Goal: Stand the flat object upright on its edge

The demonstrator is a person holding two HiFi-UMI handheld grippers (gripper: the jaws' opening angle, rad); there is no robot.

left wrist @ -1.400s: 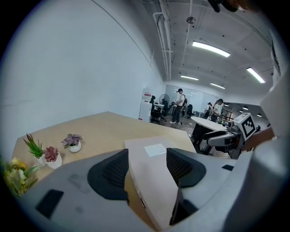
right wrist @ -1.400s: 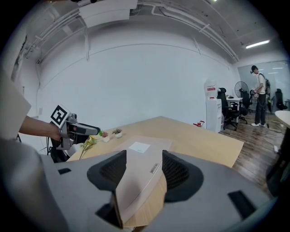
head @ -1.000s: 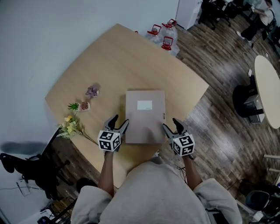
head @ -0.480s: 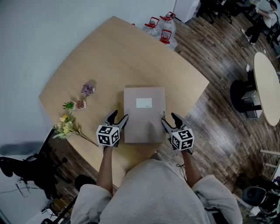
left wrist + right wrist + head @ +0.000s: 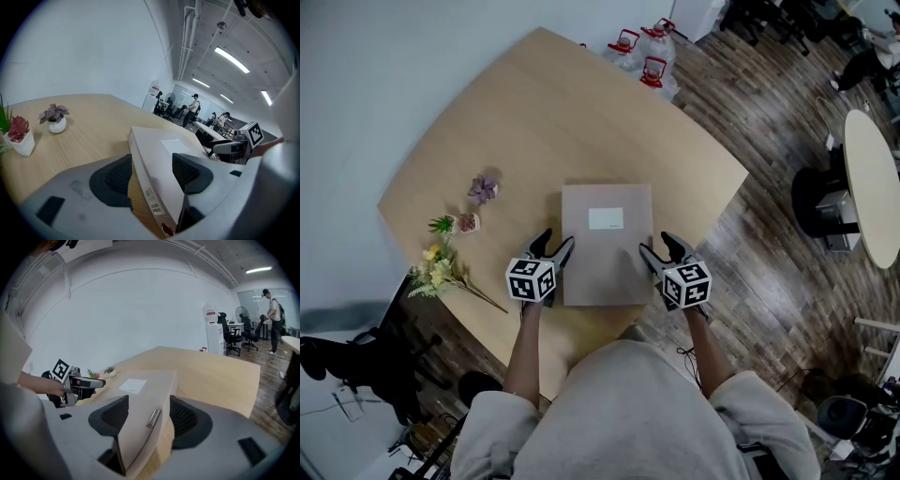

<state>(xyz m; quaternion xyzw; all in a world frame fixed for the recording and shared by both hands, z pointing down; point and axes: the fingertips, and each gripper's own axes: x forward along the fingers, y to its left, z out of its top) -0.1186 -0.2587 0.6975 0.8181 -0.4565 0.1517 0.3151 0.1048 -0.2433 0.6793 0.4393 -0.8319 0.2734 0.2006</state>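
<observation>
The big wooden table (image 5: 534, 122) fills the middle of the head view. The brown box (image 5: 606, 251) lies flat on it, low in the middle, with a white label on top. The left gripper (image 5: 557, 240) is at the box's left edge – its jaws are wide apart, with the edge between them, not squeezing. The right gripper (image 5: 657, 244) is at the right edge the same way – jaws wide, edge between them. At the far left lie some flowers (image 5: 441, 269), with a little red plant (image 5: 467, 222) and a purple plant (image 5: 483, 189) just above
</observation>
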